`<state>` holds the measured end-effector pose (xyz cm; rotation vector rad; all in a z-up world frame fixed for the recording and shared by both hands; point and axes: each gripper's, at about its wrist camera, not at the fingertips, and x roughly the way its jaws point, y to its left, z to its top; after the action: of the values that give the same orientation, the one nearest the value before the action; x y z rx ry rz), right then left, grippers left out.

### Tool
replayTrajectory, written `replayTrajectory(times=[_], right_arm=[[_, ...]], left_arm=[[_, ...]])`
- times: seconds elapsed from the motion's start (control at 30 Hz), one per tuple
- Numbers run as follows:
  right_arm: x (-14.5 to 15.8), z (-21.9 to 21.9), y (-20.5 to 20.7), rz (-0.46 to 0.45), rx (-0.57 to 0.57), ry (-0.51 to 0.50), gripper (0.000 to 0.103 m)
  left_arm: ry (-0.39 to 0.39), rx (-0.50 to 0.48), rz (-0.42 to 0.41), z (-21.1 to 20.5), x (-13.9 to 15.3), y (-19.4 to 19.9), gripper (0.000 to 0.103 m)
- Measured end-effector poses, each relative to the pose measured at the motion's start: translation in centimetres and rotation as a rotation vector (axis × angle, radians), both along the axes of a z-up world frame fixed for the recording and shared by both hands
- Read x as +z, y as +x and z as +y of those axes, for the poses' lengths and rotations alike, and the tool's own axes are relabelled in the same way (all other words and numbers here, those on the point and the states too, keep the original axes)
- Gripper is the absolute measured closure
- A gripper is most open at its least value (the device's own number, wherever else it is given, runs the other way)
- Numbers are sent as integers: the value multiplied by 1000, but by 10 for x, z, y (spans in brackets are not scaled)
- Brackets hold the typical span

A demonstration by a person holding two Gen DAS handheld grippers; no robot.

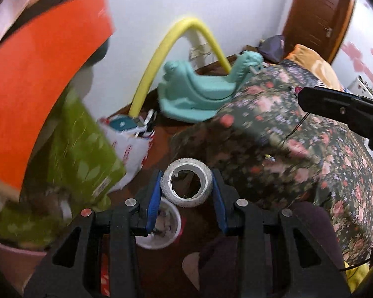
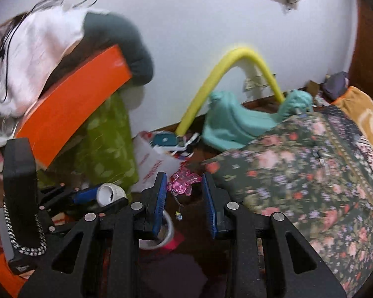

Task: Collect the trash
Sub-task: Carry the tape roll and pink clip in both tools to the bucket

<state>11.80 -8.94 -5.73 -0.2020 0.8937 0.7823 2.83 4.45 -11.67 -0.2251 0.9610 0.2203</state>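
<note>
Clamping white tape roll: left gripper; right gripper spread, holding nothing.

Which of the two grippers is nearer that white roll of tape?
Left. The left gripper grips the tape roll between its fingers; the right gripper, open and empty, hangs to its right.

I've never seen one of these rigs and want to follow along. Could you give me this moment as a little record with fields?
setting: cluttered room, floral bedspread at right
left gripper: shut on white tape roll
right gripper: open, empty
below left gripper: white paper cup on the floor
ahead of right gripper: pink shiny wrapper
background: teal toy rocker, yellow foam tube
</note>
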Motion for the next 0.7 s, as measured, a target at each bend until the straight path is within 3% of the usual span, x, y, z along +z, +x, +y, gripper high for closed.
replayTrajectory(times=[0.37, 0.7], right_arm=[[-58, 73, -34, 119, 131, -100, 77], [-119, 118, -43, 242, 189, -219, 77]], left_arm=[[-89, 131, 120, 55, -63, -49, 65], [-206, 230, 223, 83, -126, -66, 65]])
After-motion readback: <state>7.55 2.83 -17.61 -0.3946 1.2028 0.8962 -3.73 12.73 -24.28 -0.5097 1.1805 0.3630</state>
